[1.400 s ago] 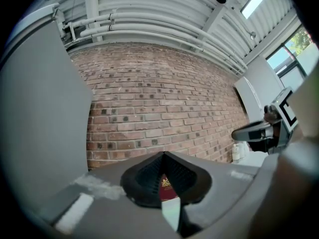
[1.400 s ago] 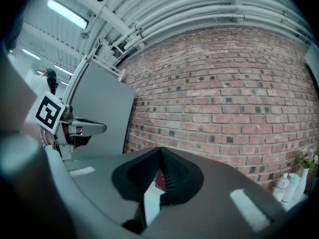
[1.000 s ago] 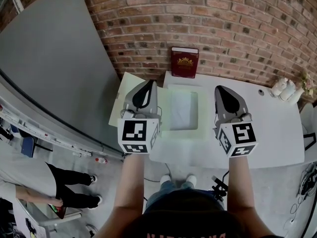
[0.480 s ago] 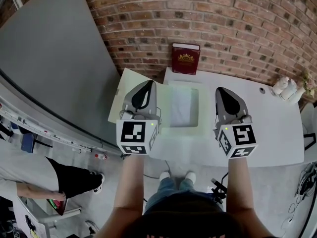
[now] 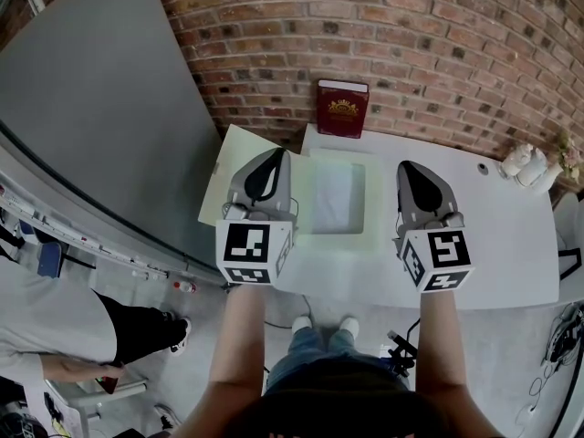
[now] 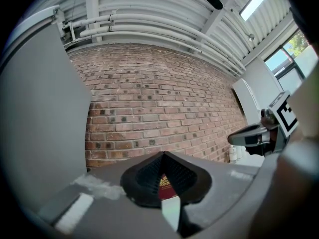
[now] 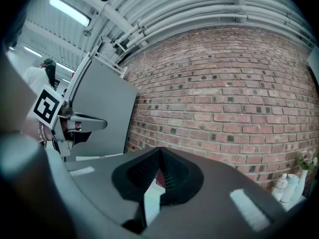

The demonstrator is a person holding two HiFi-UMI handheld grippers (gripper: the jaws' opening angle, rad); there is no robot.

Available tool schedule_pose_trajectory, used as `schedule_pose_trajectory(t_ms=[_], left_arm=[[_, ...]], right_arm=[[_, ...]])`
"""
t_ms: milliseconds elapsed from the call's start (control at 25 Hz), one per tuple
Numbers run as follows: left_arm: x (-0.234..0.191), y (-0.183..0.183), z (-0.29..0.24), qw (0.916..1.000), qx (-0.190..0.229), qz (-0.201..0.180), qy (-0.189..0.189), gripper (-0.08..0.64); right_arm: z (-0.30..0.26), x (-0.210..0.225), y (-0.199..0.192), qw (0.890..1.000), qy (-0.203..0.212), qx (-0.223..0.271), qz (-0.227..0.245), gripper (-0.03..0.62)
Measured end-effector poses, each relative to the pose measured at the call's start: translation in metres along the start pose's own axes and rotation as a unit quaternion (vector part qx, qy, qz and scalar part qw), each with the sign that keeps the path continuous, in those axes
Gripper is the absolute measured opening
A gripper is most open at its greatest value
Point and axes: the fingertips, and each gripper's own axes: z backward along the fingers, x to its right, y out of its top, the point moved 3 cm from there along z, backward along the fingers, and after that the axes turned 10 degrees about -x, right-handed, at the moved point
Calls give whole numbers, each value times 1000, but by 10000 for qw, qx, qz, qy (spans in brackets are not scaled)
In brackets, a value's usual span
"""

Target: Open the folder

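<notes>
The left tongs (image 5: 275,153) hide the folder's (image 5: 338,199) left edge, and the white objects (image 5: 527,164) at the surface's (image 5: 511,254) far right corner are too small to identify.

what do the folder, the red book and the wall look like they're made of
Folder: probably thin plastic, pale green, smooth with a lighter centre panel.
Red book: likely leatherette or coated board, dark red with a gold emblem.
Wall: bare brick, matte and rough, with visible mortar joints.
</notes>
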Motion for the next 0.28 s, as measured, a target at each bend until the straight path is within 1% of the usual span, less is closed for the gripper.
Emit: schedule_pose_trajectory(t_ms=[280], left_arm=[[1, 3, -2, 10000, 10, 1, -18, -1]], right_arm=[[-2, -2, 1, 10000, 17, -1, 26, -2]])
